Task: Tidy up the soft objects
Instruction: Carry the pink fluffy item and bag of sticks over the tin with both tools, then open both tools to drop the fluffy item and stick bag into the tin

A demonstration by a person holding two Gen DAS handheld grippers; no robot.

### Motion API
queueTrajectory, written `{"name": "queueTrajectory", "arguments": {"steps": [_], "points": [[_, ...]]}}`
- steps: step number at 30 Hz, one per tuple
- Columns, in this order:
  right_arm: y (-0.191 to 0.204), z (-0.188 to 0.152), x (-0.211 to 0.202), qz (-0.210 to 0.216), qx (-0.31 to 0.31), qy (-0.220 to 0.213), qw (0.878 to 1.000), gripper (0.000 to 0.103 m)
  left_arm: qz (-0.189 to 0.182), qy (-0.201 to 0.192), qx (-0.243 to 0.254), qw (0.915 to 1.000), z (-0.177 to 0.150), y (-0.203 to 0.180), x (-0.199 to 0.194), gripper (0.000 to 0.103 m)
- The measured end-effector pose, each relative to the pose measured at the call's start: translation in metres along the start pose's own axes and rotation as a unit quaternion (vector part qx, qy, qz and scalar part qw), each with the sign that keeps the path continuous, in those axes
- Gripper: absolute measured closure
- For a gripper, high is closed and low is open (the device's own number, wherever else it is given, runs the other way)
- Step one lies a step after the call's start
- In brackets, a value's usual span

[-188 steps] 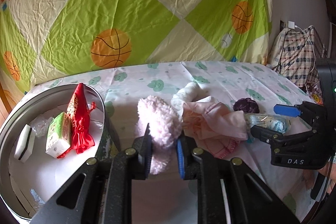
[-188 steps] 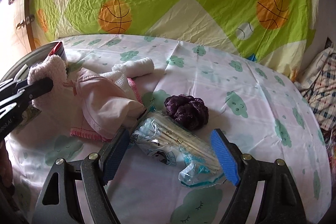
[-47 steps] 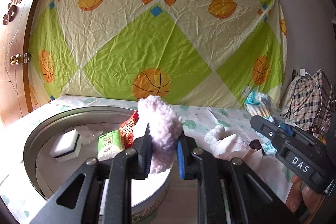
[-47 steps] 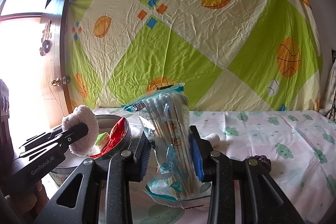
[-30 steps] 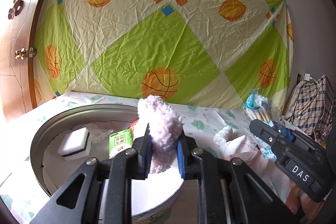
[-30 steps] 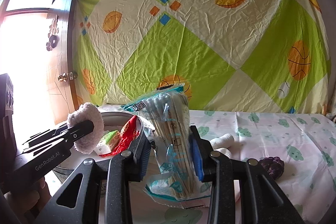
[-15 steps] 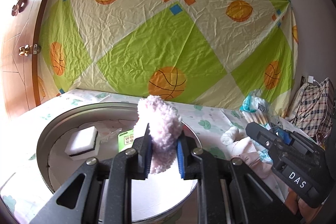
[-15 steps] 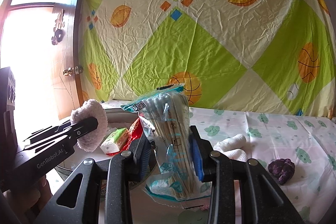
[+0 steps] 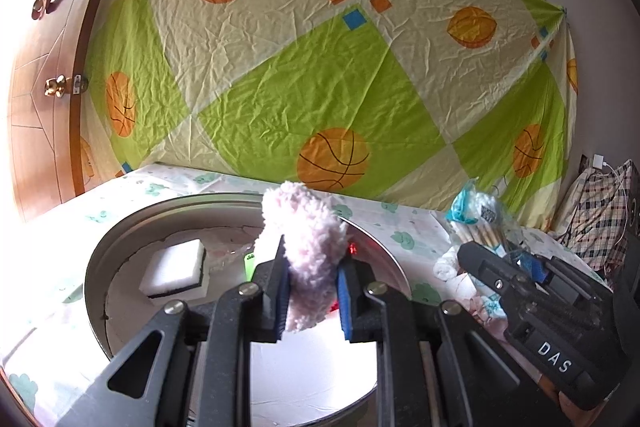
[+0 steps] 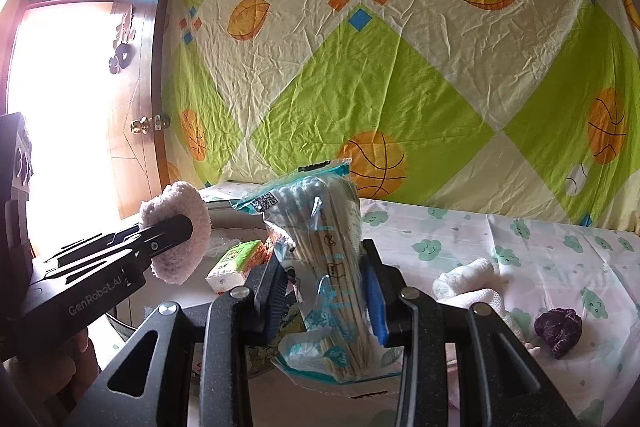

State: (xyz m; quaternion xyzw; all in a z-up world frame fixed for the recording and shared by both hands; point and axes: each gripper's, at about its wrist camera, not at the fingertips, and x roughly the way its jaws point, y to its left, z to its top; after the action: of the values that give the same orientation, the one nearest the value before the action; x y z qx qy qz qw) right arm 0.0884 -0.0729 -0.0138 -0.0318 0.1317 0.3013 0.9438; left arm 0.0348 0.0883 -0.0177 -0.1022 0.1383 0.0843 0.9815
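My left gripper [image 9: 310,291] is shut on a pink fluffy puff [image 9: 306,239] and holds it above the round metal tin [image 9: 100,267]. The puff also shows in the right wrist view [image 10: 178,227]. My right gripper [image 10: 326,291] is shut on a plastic bag of cotton swabs [image 10: 324,247], held upright in the air just right of the tin; the bag also shows in the left wrist view [image 9: 476,219]. The tin holds a white sponge [image 9: 176,269], a green tissue pack [image 10: 236,265] and a red pouch, mostly hidden.
On the cloud-print bed sheet [image 10: 540,247] lie a rolled white towel [image 10: 464,277], a pink cloth and a dark purple scrunchie [image 10: 558,331]. A basketball-print sheet [image 9: 320,67] hangs behind. A wooden door [image 9: 36,107] stands at the left, a plaid bag [image 9: 600,211] at the right.
Both grippers have lifted their loads off the bed and carried them left. The puff now hangs over the tin's inside, and the swab bag has come beside the tin.
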Motion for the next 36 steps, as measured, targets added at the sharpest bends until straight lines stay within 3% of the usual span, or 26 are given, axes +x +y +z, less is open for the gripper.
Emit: {"name": "queueTrajectory", "arguments": {"steps": [18,29,36], "points": [[0.021,0.02,0.022,0.033,-0.021,0.02,0.999,0.065,0.018,0.013,-0.001,0.9998,0.014,0.023,0.001,0.085],[0.043,0.033,0.068,0.064,-0.028,0.083,0.994,0.065,0.052,0.075,0.014,0.9957,0.027,0.058,0.024,0.085],[0.066,0.03,0.099,0.07,-0.056,0.146,0.985,0.065,0.064,0.116,0.008,0.9912,0.03,0.081,0.042,0.085]]}}
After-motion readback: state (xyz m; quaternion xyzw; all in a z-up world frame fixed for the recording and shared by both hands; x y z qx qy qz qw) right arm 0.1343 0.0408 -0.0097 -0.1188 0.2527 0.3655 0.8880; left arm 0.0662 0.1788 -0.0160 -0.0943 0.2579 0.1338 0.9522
